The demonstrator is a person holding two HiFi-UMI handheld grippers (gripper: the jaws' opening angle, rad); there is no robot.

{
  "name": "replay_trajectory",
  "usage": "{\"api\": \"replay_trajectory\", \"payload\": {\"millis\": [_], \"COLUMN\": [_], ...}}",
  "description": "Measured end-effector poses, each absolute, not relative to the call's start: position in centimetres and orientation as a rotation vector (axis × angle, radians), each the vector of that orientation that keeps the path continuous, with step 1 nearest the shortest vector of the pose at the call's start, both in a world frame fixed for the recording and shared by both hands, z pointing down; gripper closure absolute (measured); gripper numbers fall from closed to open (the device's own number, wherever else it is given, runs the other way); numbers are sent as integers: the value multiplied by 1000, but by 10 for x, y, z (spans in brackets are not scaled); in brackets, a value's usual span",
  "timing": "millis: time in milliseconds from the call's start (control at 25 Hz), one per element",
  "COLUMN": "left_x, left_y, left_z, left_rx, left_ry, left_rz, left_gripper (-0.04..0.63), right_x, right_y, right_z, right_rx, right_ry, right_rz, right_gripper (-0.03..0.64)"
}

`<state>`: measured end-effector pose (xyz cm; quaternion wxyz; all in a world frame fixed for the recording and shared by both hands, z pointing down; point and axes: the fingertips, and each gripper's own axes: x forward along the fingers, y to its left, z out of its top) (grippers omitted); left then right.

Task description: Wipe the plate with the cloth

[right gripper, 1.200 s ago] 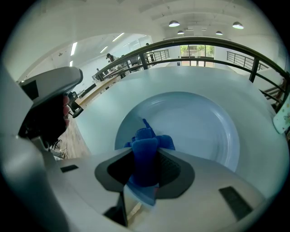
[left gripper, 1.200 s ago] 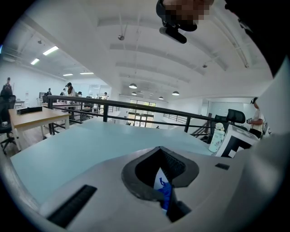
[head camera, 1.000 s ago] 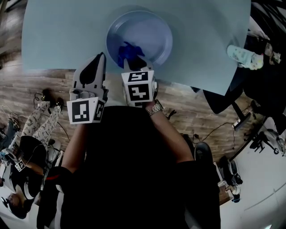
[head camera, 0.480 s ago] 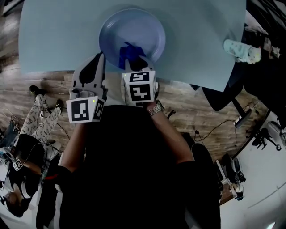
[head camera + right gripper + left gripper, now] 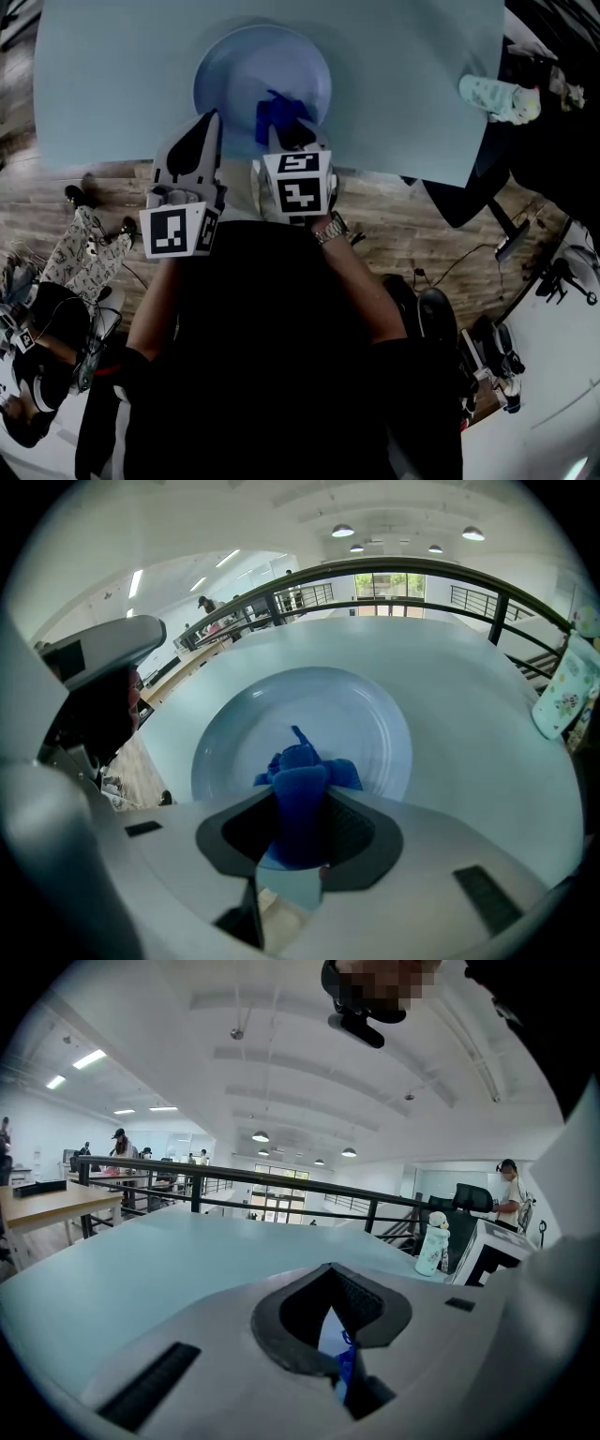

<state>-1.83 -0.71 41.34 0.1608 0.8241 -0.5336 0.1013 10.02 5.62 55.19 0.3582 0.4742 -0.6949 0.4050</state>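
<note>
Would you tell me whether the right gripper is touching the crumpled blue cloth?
Touching. The right gripper view shows the right gripper clamping the crumpled blue cloth between its jaws, over the round pale blue plate.

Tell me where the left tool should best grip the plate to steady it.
Probably take the plate at its near-left rim, coming in low from the near edge of the table. It lies flat, and the right tool with the cloth fills the near-right part.

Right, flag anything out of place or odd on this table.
Nothing stands out. The plate sits flat on the table, inside its edge; the blue cloth is clamped in the right gripper over the plate; the bottle stands upright. No spills or damage visible.
</note>
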Motion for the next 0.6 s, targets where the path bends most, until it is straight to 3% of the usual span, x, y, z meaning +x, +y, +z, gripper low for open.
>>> {"api": "replay_trajectory", "payload": {"millis": [600], "left_x": [-8], "left_y": [-39], "left_z": [410], "left_rx": [2386], "left_ry": [-1472], "left_rz": [312], "left_gripper": [594], "right_x": [122], "right_y": [26], "right_z": [548], "right_rx": [1282], "right_ry": [-1756], "right_rz": [1045], "right_gripper": [499]}}
